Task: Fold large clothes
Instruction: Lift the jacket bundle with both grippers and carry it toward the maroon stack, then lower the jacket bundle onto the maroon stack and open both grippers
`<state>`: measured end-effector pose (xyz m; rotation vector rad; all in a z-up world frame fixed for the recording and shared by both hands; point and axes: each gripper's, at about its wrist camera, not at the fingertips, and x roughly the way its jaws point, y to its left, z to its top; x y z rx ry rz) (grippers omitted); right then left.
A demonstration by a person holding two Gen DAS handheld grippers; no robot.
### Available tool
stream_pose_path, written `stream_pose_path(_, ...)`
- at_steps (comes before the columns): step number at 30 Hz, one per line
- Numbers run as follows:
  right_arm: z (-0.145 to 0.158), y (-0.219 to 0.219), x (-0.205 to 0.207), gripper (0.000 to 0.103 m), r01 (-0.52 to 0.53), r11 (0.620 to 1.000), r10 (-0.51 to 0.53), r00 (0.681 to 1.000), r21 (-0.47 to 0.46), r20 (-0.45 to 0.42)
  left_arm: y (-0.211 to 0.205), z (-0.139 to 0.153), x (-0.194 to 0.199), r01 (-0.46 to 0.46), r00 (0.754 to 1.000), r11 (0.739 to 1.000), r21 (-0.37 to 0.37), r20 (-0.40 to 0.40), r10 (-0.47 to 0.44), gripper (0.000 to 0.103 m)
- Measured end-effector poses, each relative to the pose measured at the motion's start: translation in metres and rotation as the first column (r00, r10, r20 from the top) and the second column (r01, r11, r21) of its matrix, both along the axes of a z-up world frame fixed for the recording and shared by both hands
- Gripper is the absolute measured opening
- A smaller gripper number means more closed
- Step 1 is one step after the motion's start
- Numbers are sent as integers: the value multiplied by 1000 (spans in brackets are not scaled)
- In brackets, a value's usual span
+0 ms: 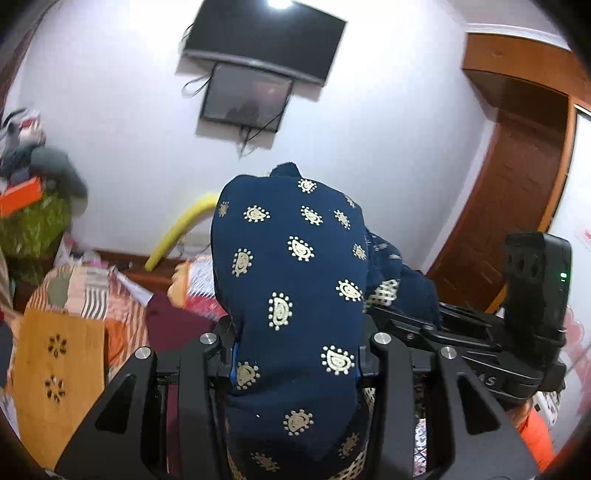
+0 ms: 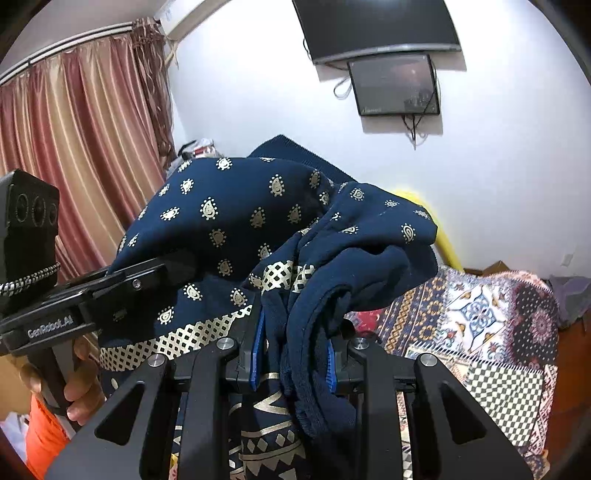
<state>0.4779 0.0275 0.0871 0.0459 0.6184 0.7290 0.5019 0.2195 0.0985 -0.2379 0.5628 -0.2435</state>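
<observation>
The navy garment drapes over the left gripper, hiding its fingertips. Behind hang a TV and a smaller screen; a patterned bedspread lies below. Both grippers pinch bunched cloth, the right gripper narrowly, held up close together.

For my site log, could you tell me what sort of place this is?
Probably a home bedroom: a patchwork bedspread, pink curtains and a wall-mounted TV behind the blue garment.
</observation>
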Motion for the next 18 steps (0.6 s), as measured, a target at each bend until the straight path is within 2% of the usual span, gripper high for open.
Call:
stream_pose_path(3, -36, 17, 24, 23, -10, 1000, 9, 997, -11, -70, 26, -36, 22, -32, 995, 998, -51, -97, 27, 42)
stream_pose_path(6, -80, 37, 51, 23, -33, 999, 26, 986, -37, -165, 59, -87, 47, -74, 973, 992, -99, -225, 50, 43)
stream_pose_path(9, -121, 53, 69, 24, -54, 996, 36, 972, -70, -232, 79, -139, 64, -109, 941, 993, -48, -326, 88, 47)
stream_pose_path(13, -150, 58, 75, 30, -73, 991, 46, 973, -112, -225, 75, -166, 66, -110, 941, 989, 103, -310, 137, 57)
stream_pose_path(18, -151, 44, 69, 42, -67, 987, 35, 977, -146, -210, 74, -169, 65, -108, 938, 990, 95, -321, 133, 65)
